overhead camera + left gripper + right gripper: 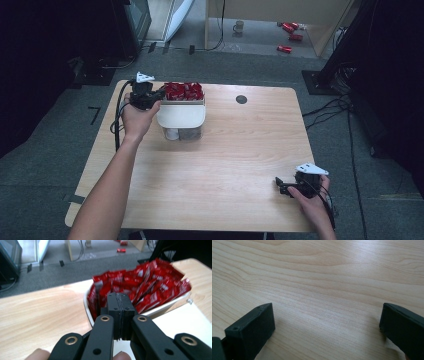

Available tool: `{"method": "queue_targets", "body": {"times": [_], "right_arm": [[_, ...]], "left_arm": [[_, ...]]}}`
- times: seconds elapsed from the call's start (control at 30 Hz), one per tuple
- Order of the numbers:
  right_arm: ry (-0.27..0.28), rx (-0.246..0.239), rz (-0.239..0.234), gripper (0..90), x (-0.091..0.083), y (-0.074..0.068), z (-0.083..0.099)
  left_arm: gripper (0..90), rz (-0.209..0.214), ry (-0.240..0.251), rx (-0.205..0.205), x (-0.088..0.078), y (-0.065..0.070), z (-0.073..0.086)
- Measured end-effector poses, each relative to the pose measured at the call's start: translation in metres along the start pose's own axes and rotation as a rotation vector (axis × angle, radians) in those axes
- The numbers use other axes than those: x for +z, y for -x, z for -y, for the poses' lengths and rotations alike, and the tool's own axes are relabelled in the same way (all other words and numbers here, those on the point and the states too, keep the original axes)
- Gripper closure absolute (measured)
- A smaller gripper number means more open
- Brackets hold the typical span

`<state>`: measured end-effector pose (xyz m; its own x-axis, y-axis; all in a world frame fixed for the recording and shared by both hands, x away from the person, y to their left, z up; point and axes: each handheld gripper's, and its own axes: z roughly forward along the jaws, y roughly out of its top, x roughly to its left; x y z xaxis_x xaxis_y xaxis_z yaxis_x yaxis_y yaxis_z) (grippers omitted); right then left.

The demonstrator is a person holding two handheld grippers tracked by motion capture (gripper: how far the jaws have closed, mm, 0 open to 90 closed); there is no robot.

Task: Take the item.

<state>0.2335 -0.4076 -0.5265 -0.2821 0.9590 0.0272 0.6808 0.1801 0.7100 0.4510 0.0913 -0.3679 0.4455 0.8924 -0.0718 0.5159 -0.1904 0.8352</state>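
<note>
Red sachets (140, 287), glossy and crinkled, stand packed upright in a smooth white tub (181, 116) at the far left of the pale wood-grain bench (240, 165). None lies outside it, so any picking looks barely begun. The left gripper (120, 315) sits pressed together at the tub's rim, seemingly empty; the right gripper (284, 186) rests apart, near the bench's front right corner.

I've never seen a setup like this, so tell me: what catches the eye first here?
The bright red packets crammed into a white tray at the table's far left stand out first. The left tongs, shut, sit right at that tray's edge. The right tongs rest open over bare wood at the near right corner.
</note>
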Motion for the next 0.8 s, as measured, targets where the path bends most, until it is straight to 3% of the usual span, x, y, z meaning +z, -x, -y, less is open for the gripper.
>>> {"method": "queue_targets", "body": {"times": [0.2,0.37,0.6,0.8], "right_arm": [[0.0,0.0,0.0,0.0,0.0,0.0,0.0],[0.0,0.0,0.0,0.0,0.0,0.0,0.0],[0.0,0.0,0.0,0.0,0.0,0.0,0.0],[0.0,0.0,0.0,0.0,0.0,0.0,0.0]], "left_arm": [[90.0,-0.007,0.042,-0.004,-0.014,-0.005,-0.007],[90.0,-0.013,0.122,-0.011,-0.036,-0.01,-0.016],[90.0,-0.02,0.19,-0.018,-0.058,-0.014,-0.026],[90.0,-0.046,0.285,-0.024,-0.09,-0.021,-0.039]]}}
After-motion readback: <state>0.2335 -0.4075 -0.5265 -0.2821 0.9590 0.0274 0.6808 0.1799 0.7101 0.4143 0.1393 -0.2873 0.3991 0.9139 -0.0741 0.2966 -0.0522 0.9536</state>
